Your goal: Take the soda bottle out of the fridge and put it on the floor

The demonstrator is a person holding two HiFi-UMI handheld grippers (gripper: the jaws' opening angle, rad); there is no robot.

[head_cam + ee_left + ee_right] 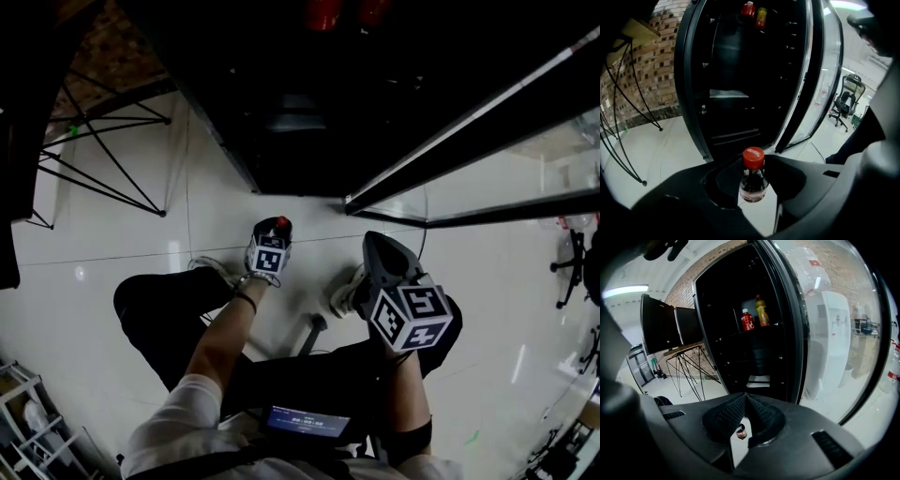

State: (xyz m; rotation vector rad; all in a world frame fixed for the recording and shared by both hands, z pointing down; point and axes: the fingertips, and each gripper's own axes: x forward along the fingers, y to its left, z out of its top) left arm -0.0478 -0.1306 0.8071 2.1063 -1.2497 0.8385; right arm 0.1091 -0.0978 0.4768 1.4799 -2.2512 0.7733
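The soda bottle (753, 180), clear with dark drink and a red cap, stands upright between the jaws of my left gripper (753, 187), which is shut on its neck and shoulder. From the head view the left gripper (273, 236) is low over the white floor, just in front of the open black fridge (281, 103), with the bottle's cap (281, 223) showing at its tip. My right gripper (375, 246) hangs to the right of it, shut with nothing in it; in its own view the right gripper (745, 400) has its pads meeting, and the bottle (741, 431) shows small below them.
The fridge's glass door (506, 159) stands open to the right. Inside, a red bottle (747, 320) and an orange one (762, 311) sit on a high shelf. A black wire-legged table (103, 159) is at the left, an office chair (846, 101) far right. The person's knees and shoes are below.
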